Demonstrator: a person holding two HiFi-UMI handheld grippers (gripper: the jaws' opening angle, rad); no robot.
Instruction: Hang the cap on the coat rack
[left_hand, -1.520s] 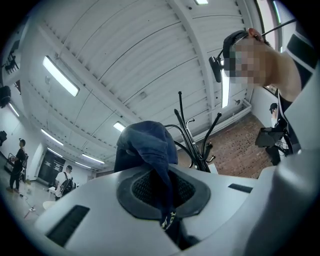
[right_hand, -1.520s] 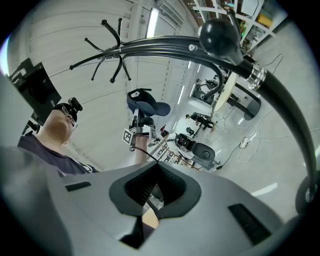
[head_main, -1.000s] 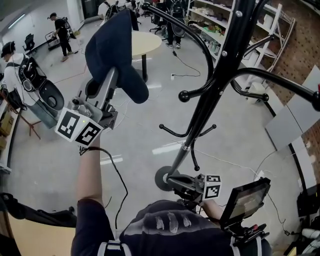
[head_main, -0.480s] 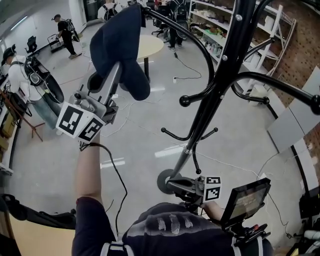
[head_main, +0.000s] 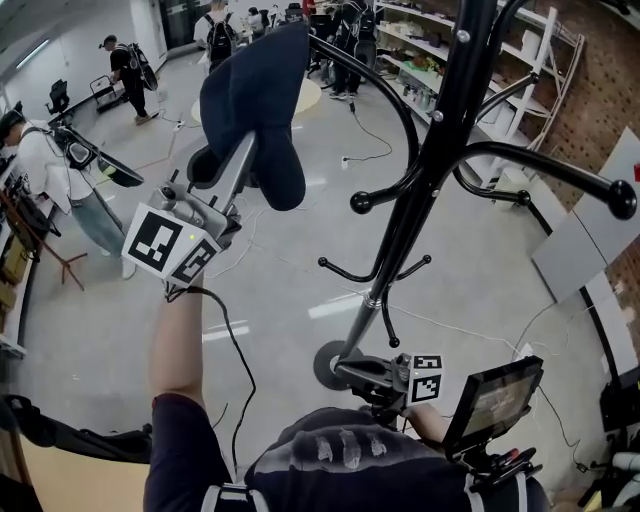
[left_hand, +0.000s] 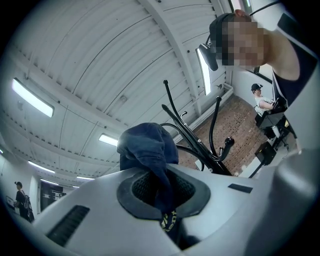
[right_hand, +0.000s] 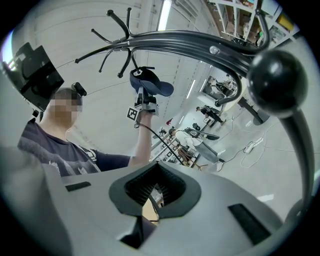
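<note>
A dark navy cap (head_main: 255, 100) is raised high at the upper left of the head view, with my left gripper (head_main: 245, 160) shut on its lower edge. In the left gripper view the cap (left_hand: 148, 150) hangs down between the pads, with the rack's arms (left_hand: 200, 145) just beyond it. The black coat rack (head_main: 425, 180) stands to the right, and one curved arm (head_main: 385, 85) passes close beside the cap. A ball-tipped hook (head_main: 360, 203) sticks out lower down. My right gripper (head_main: 345, 370) sits low by the rack's base, shut and holding nothing.
Several people stand in the back of the room near a round table (head_main: 308, 95). Shelving (head_main: 430, 60) and a brick wall (head_main: 610, 90) line the right side. Cables run over the floor. A small screen (head_main: 495, 400) sits at the lower right. A large ball hook (right_hand: 277, 82) looms near the right gripper.
My left gripper has carried the cap up and to the right, closer to the rack's curved upper arm. The right gripper has stayed by the base.
</note>
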